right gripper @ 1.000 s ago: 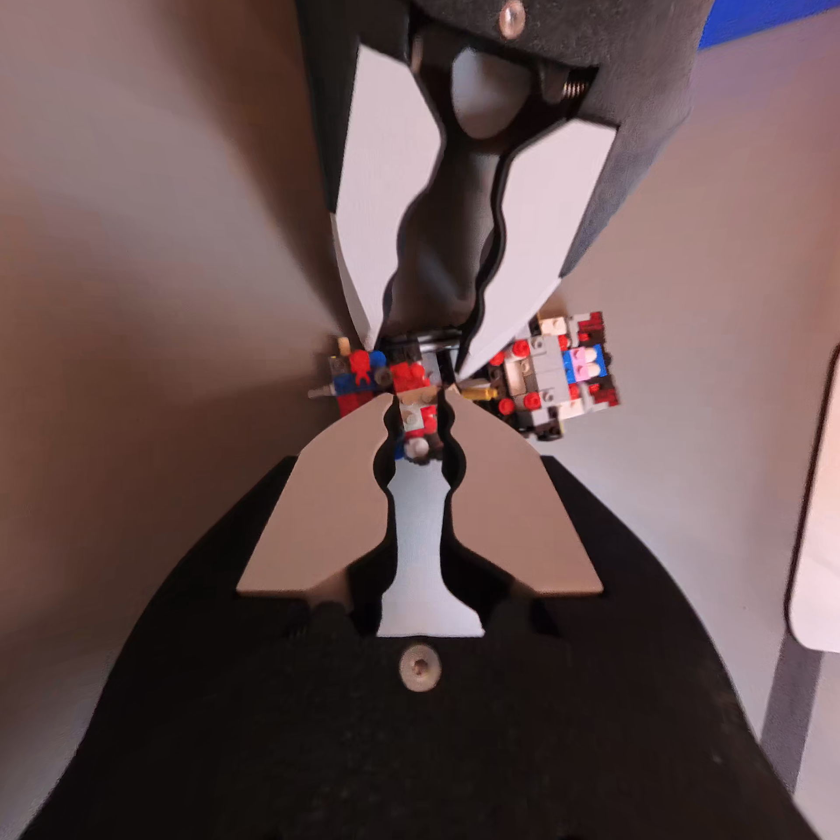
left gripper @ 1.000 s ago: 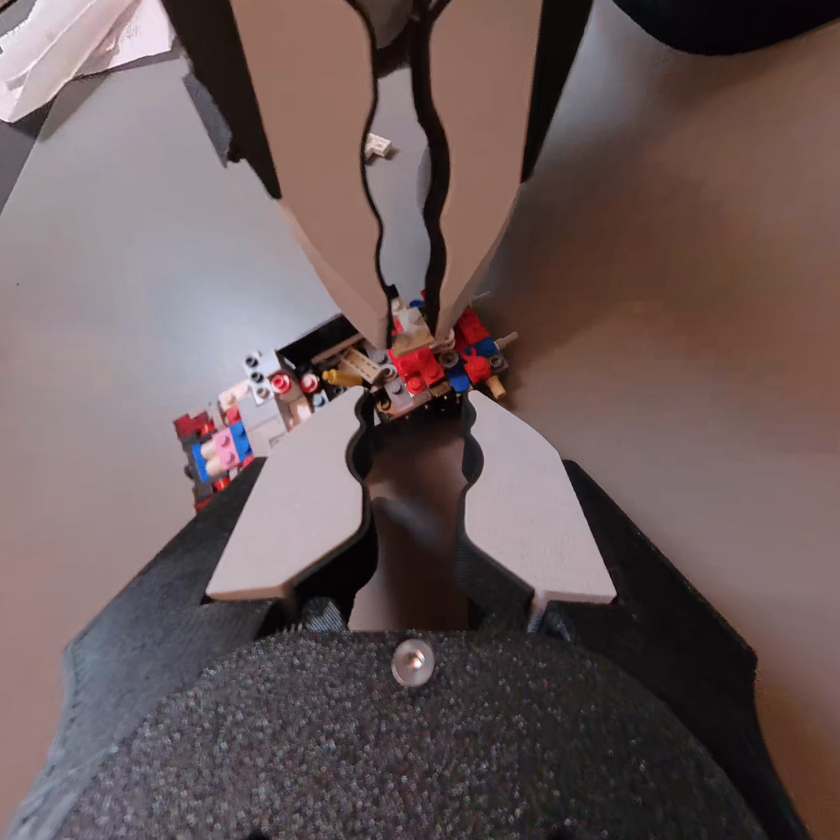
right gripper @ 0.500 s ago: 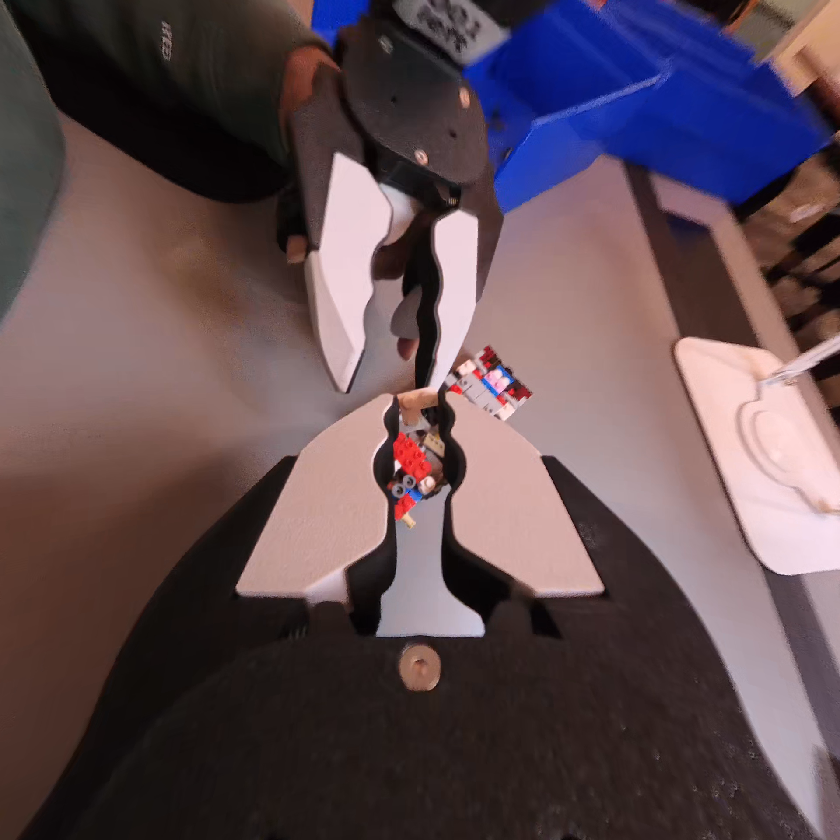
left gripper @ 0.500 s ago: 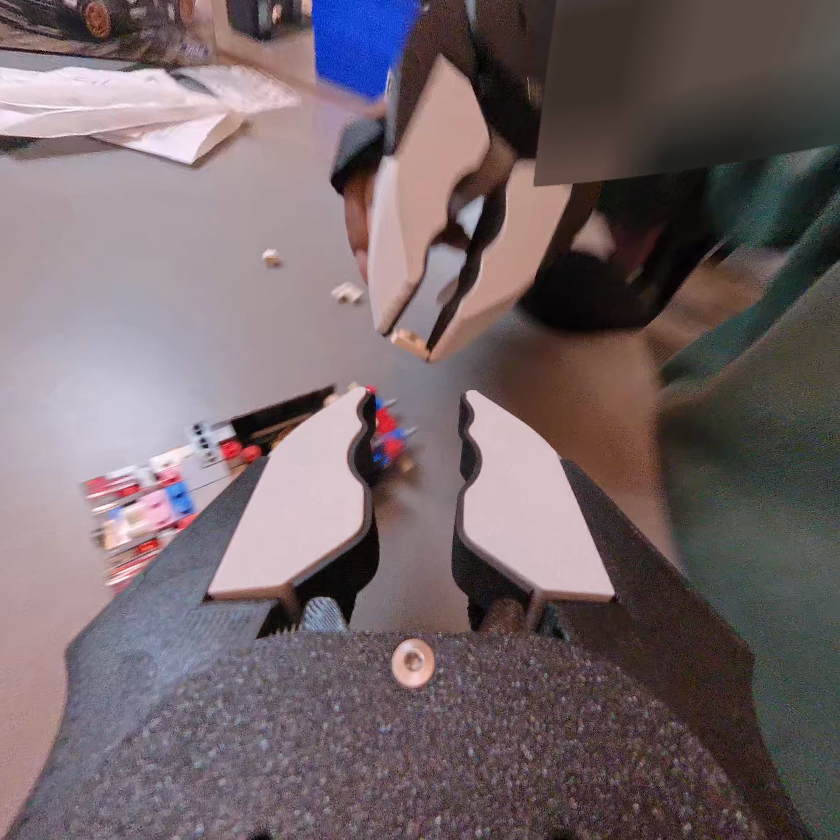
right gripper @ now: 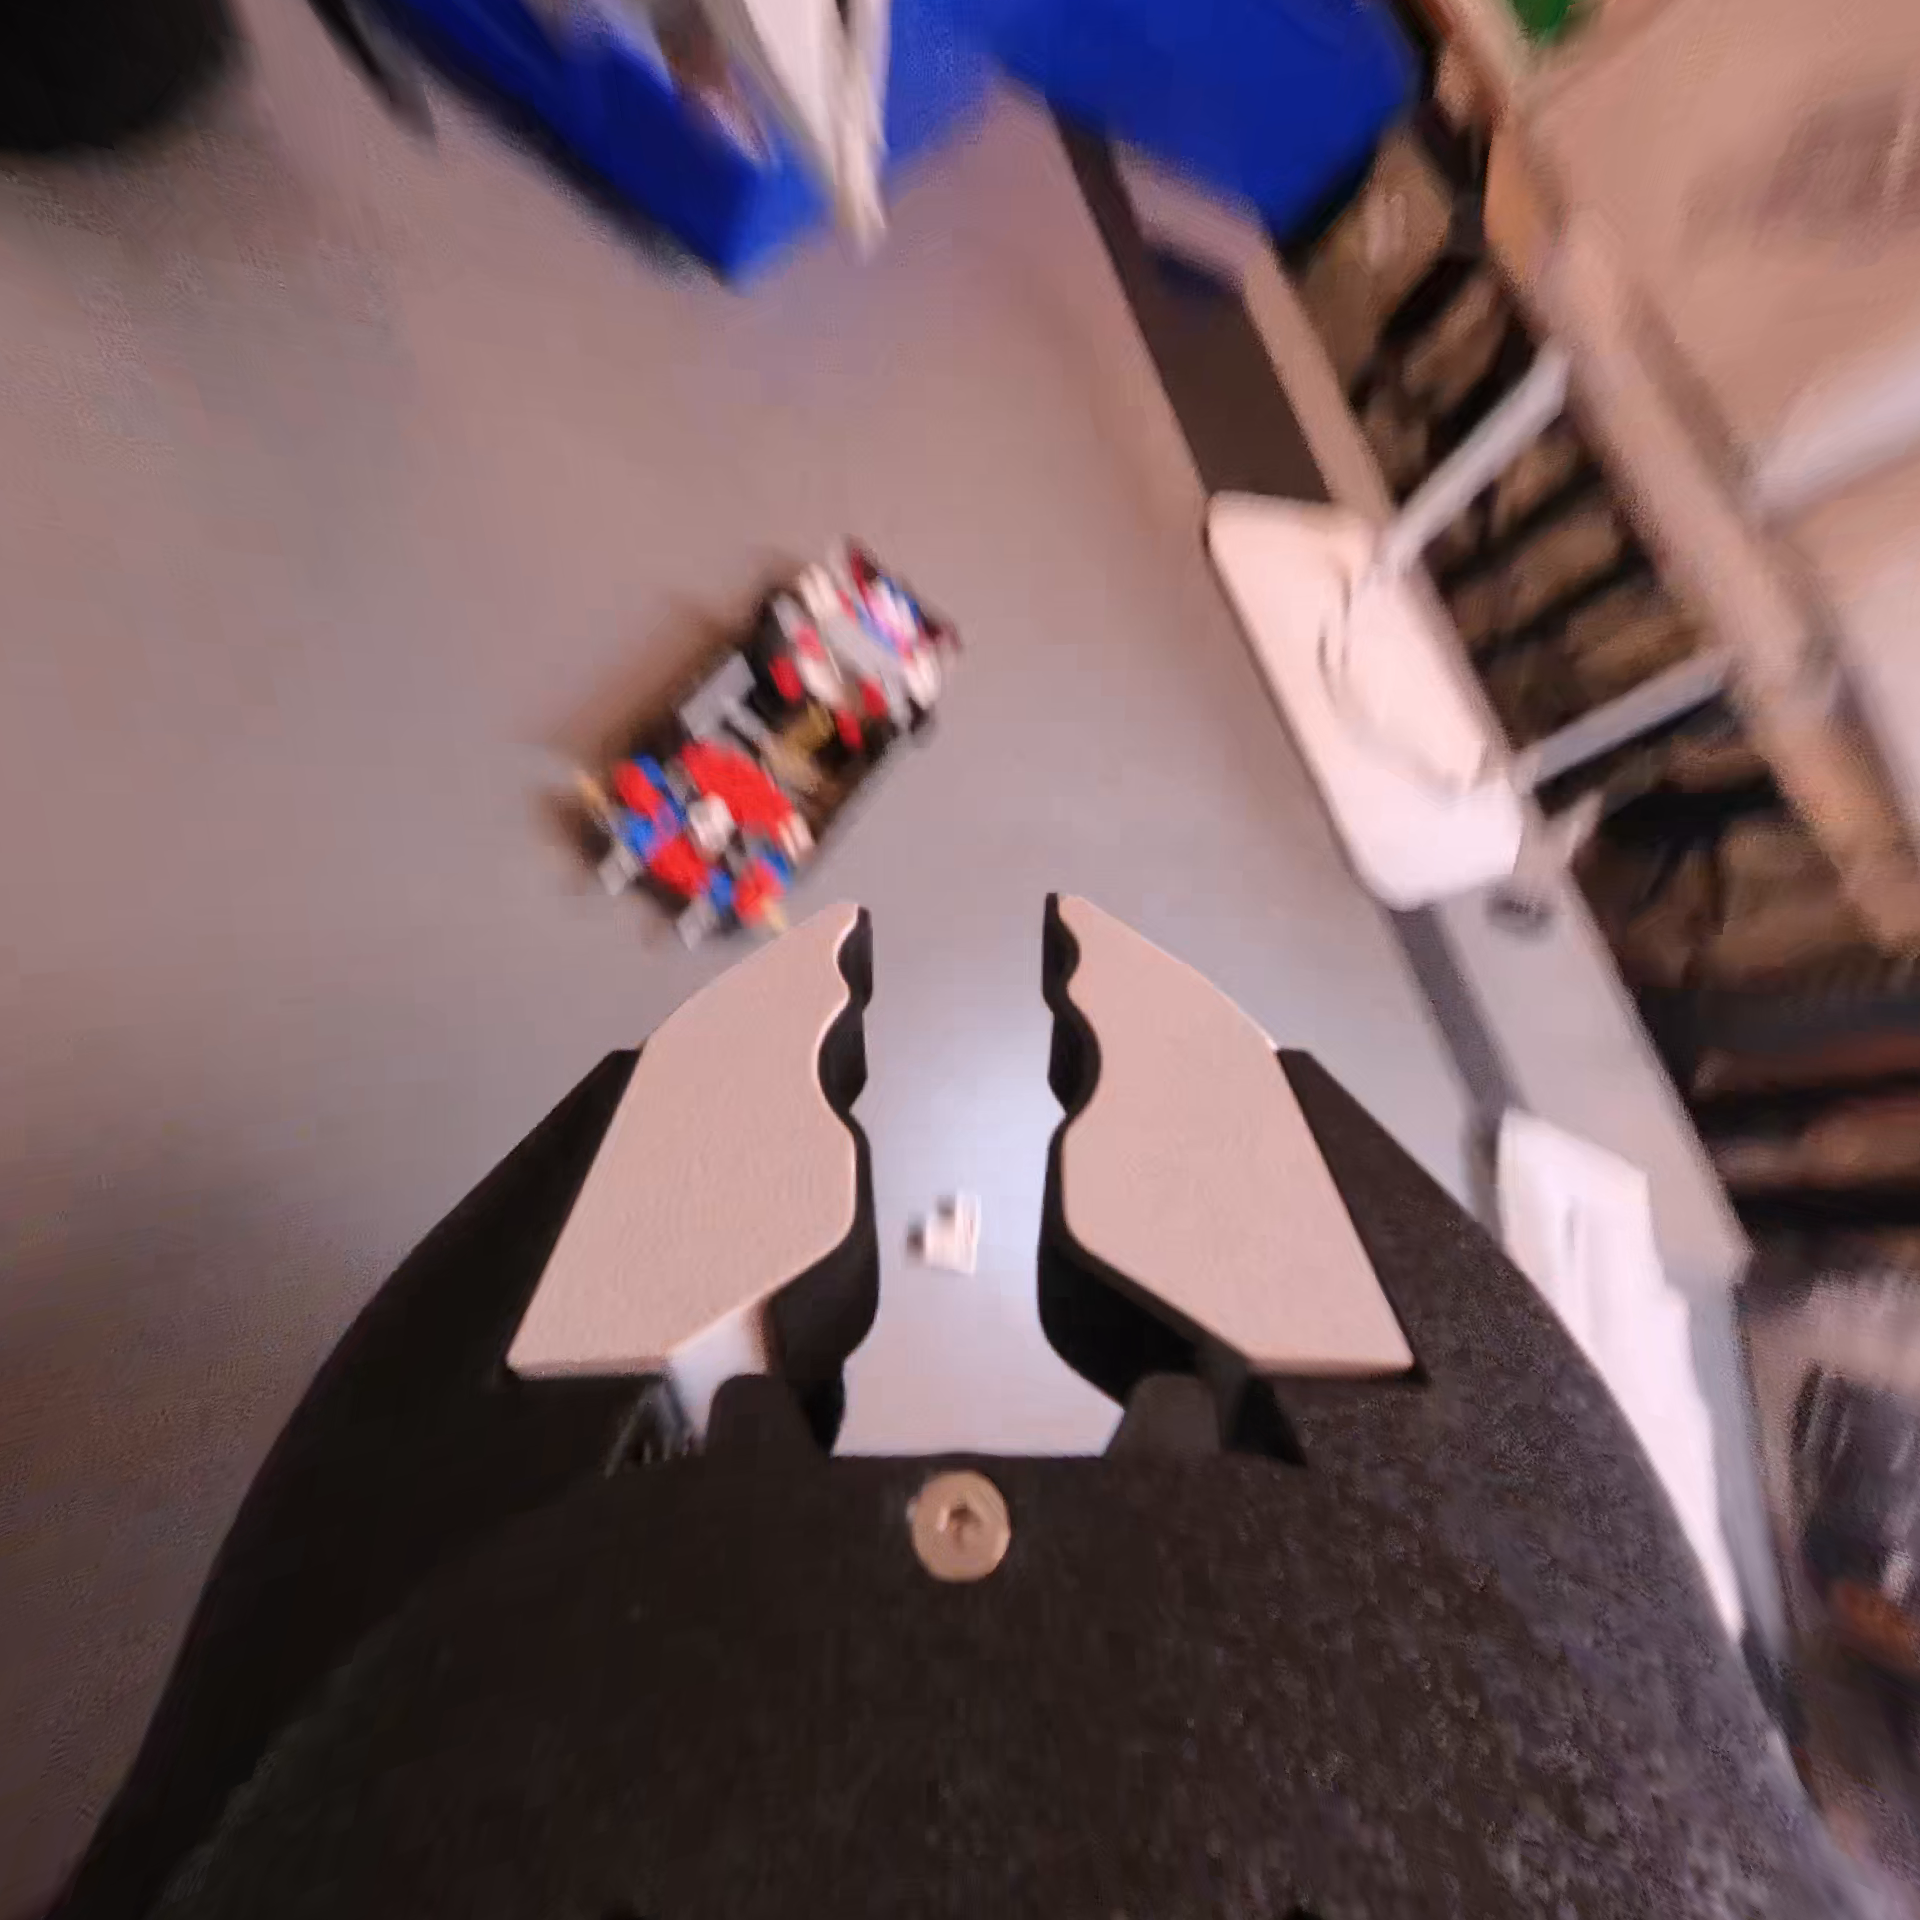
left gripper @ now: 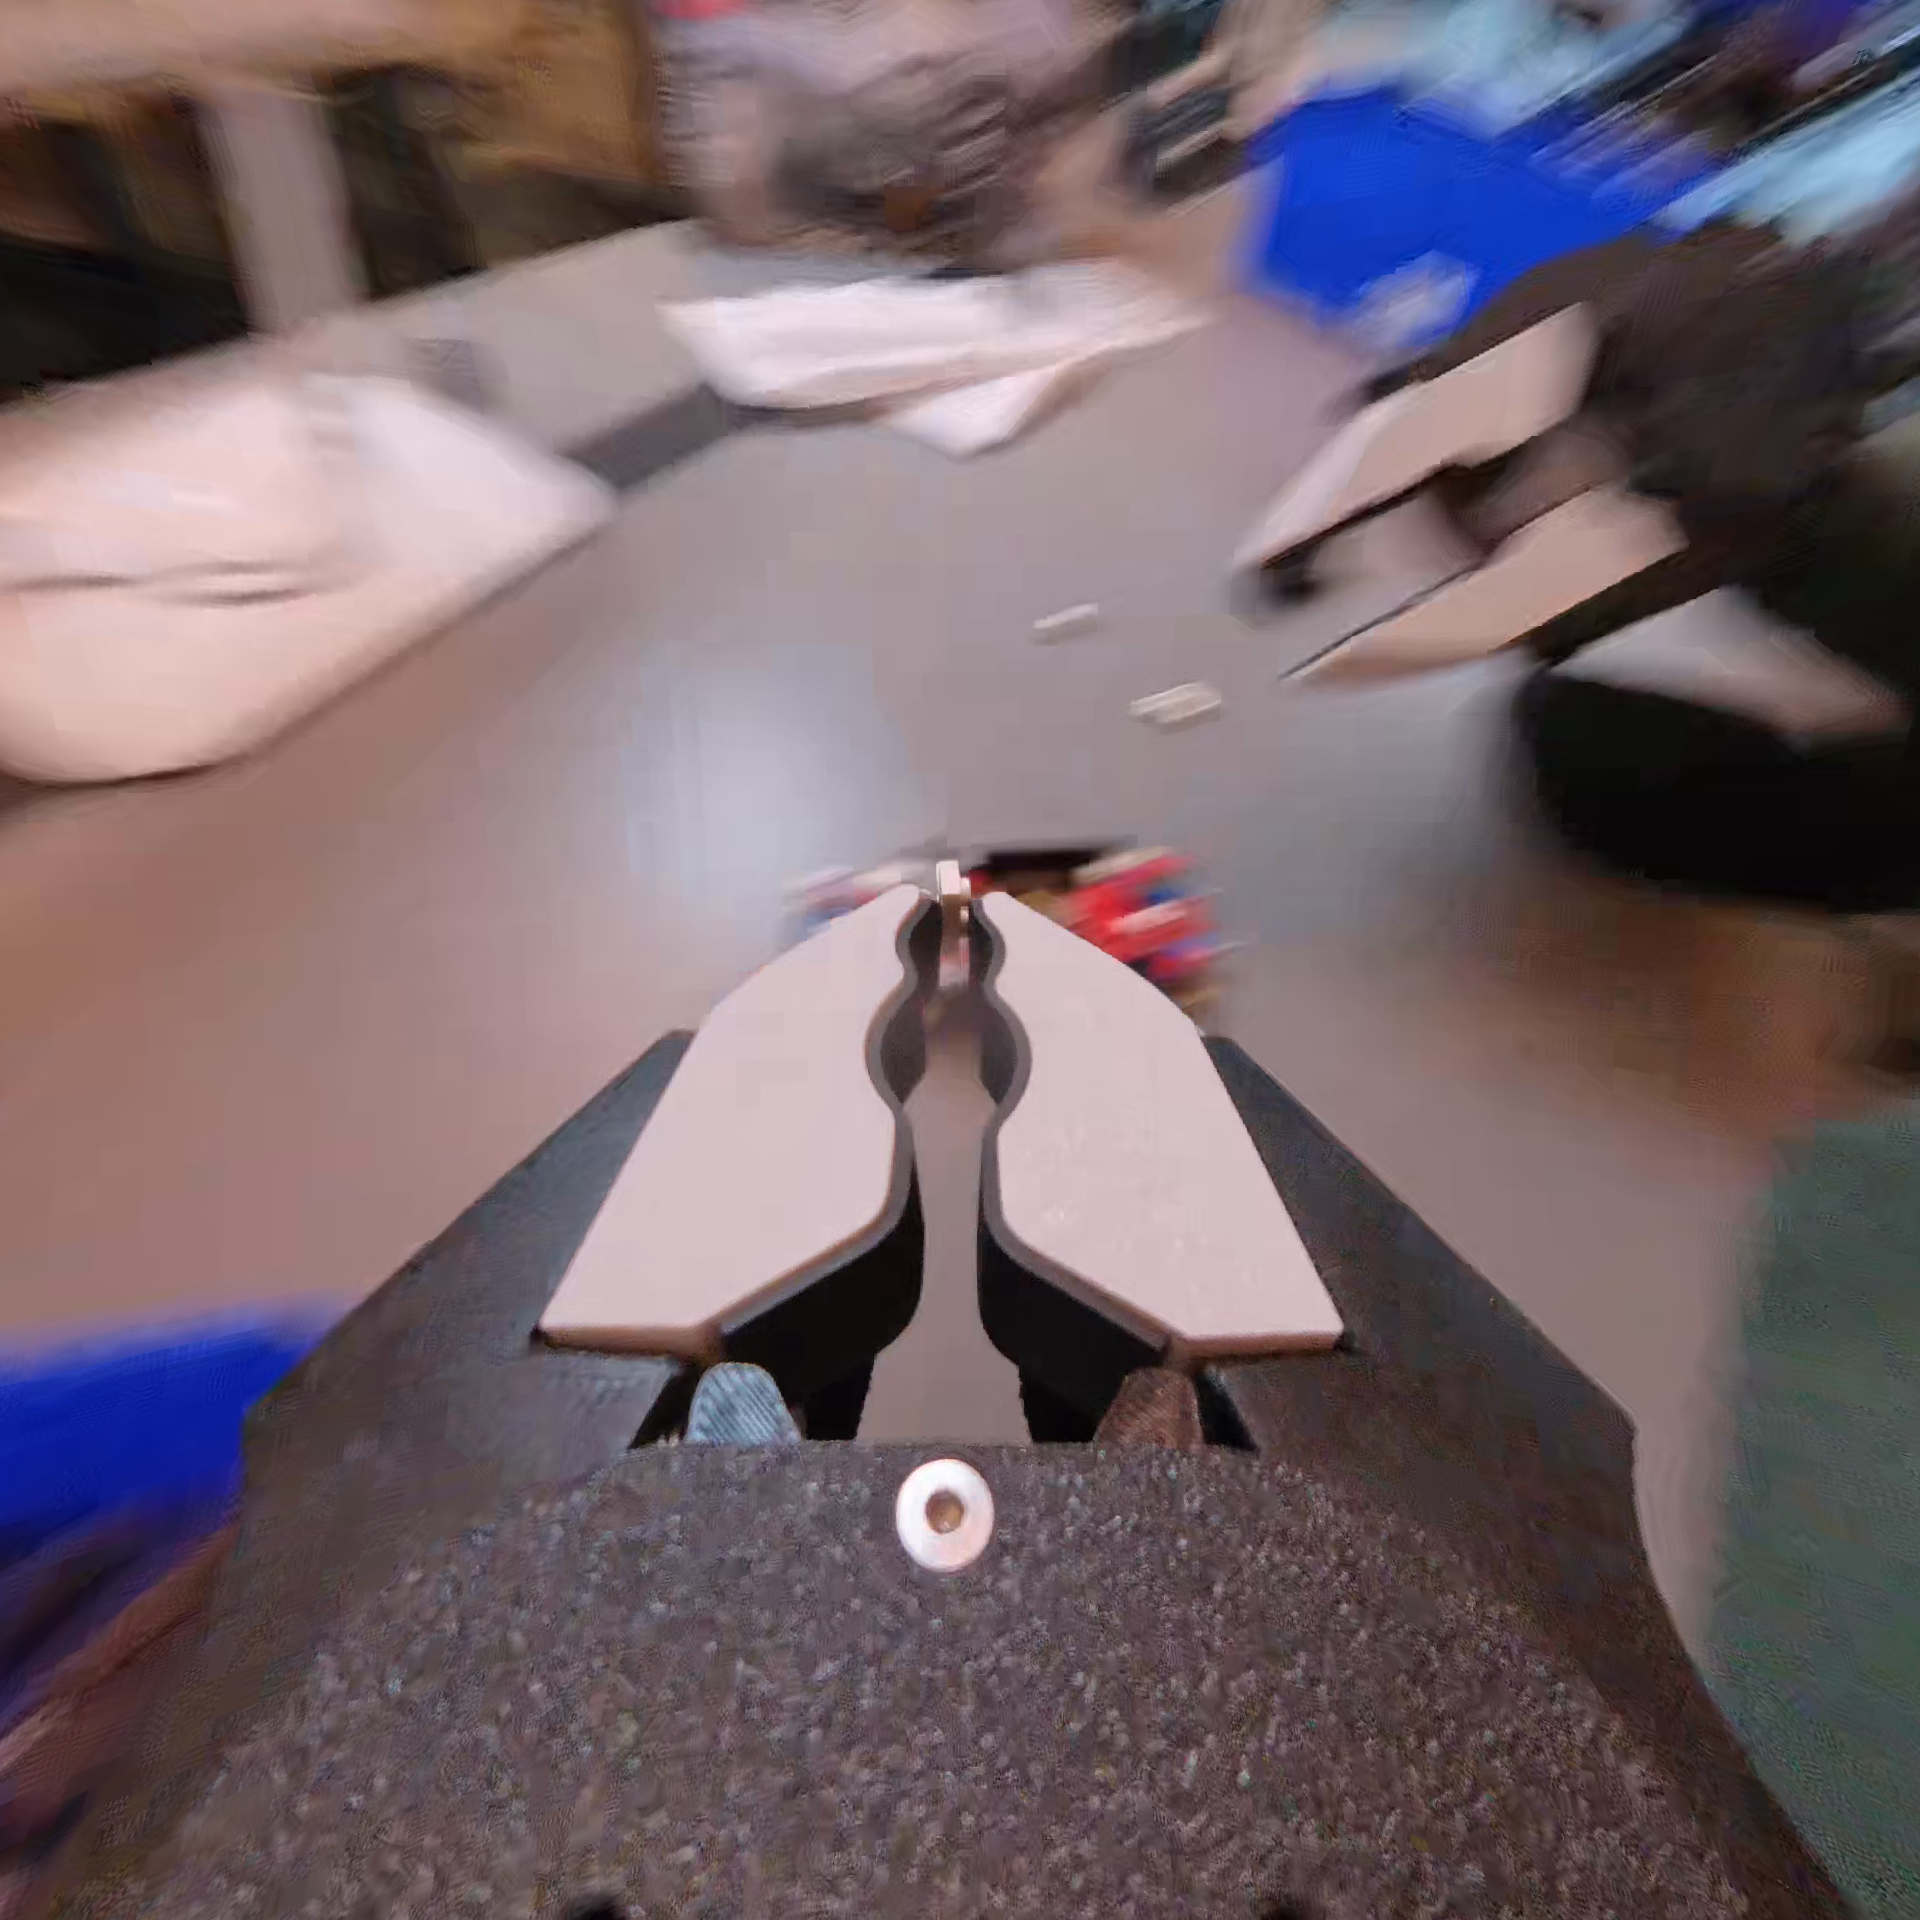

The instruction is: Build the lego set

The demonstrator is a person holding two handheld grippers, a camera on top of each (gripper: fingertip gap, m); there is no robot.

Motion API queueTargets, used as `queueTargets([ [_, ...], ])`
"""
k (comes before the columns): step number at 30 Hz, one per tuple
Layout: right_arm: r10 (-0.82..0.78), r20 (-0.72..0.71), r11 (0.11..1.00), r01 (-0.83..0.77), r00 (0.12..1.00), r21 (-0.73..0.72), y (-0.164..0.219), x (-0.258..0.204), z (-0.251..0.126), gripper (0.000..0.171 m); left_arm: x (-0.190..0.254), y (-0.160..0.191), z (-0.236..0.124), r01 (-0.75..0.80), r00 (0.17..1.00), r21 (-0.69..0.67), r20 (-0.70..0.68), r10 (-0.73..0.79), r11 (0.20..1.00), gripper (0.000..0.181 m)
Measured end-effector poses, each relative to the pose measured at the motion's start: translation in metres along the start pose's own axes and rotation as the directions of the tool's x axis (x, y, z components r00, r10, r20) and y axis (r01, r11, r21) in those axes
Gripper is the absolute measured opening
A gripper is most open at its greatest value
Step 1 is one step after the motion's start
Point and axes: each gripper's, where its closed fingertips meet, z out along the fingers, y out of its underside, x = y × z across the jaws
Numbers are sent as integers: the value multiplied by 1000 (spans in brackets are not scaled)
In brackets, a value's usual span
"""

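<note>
**Between the left fingertips: a small piece held short of the model**

At the tips of the left gripper, the jaws stand nearly closed and pinch a small tan piece that stands upright, its long axis running roughly 12 to 6 o'clock. The lego model lies on the grey table just beyond those tips, toward 1 o'clock, partly hidden by the right finger. In the right wrist view the model is seen whole: its long axis runs from about 7 to 1 o'clock, the red-and-blue end nearest the camera, the black, white and red end farther off. It sits toward 11 o'clock from the right gripper, whose jaws stand wide apart and hold nothing; a loose white piece lies on the table between its fingers. Two more loose pieces rest near 1 o'clock in the left view. By this reading the left gripper is the nearer to the model, and the placing would fall to it. Heavy blur hides the studs.
</note>
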Motion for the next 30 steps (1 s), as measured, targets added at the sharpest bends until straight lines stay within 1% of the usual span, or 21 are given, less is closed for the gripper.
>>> queueTargets([
  [1,84,9,993,-83,996,-83,27,6,0,32,-33,9,-21,-58,979,-69,193,71,996,5],
  [2,180,31,973,-173,983,-154,50,6,0,33,-61,17,-44,-64,935,-125,340,103,990,5],
  [3,277,57,943,-260,959,-207,67,2,2,35,-82,26,-65,-31,892,-165,440,102,986,5],
  [4,355,73,914,-330,932,-236,77,-1,4,37,-97,39,-80,22,866,-205,493,84,978,5],
  [6,435,73,876,-403,897,-266,88,-3,11,36,-114,65,-97,129,839,-272,543,41,954,6],
  [7,449,63,864,-415,891,-286,92,-3,14,36,-120,75,-101,166,830,-290,557,25,943,10],
  [9,461,44,844,-423,886,-328,100,-2,19,34,-123,91,-104,231,829,-324,559,-11,917,33],
  [10,466,41,837,-425,884,-346,103,-2,21,33,-123,96,-104,247,829,-332,559,-21,910,41],
  [13,517,67,807,-461,853,-369,105,-5,24,23,-123,98,-104,250,833,-320,552,-35,914,50],
  [14,520,73,807,-461,851,-370,105,-5,24,16,-122,93,-104,234,836,-296,547,-37,926,51],
  [15,505,83,817,-445,859,-367,105,-5,23,16,-119,84,-102,203,847,-257,530,-38,945,49],
  [16,474,91,842,-421,876,-337,100,-5,24,16,-109,72,-97,159,876,-202,481,-44,966,46],
  [17,427,107,882,-388,898,-266,87,-4,25,16,-93,57,-90,117,916,-135,398,-55,984,40],
  [19,302,140,953,-296,943,-60,44,-8,22,16,-50,28,-70,98,980,9,172,-98,995,28],
  [20,242,139,968,-249,960,34,21,-11,19,16,-25,17,-58,114,992,63,43,-117,991,24],
  [21,192,132,972,-207,972,113,-1,-15,17,16,0,9,-46,141,988,99,-85,-132,985,21],
  [23,98,109,963,-122,989,239,-41,-27,13,16,40,-1,-20,213,947,143,-273,-168,967,22],
  [24,54,94,956,-79,994,283,-57,-34,12,16,56,-2,-8,251,921,141,-337,-192,958,22],
  [26,-27,67,945,3,997,327,-80,-48,13,16,82,-3,10,327,859,107,-447,-248,939,24],
  [28,-100,45,934,78,994,349,-95,-61,15,16,96,-6,19,401,803,84,-512,-306,912,22],
  [30,-151,12,928,138,988,347,-101,-67,17,16,100,-7,22,436,772,63,-540,-336,898,8],
])
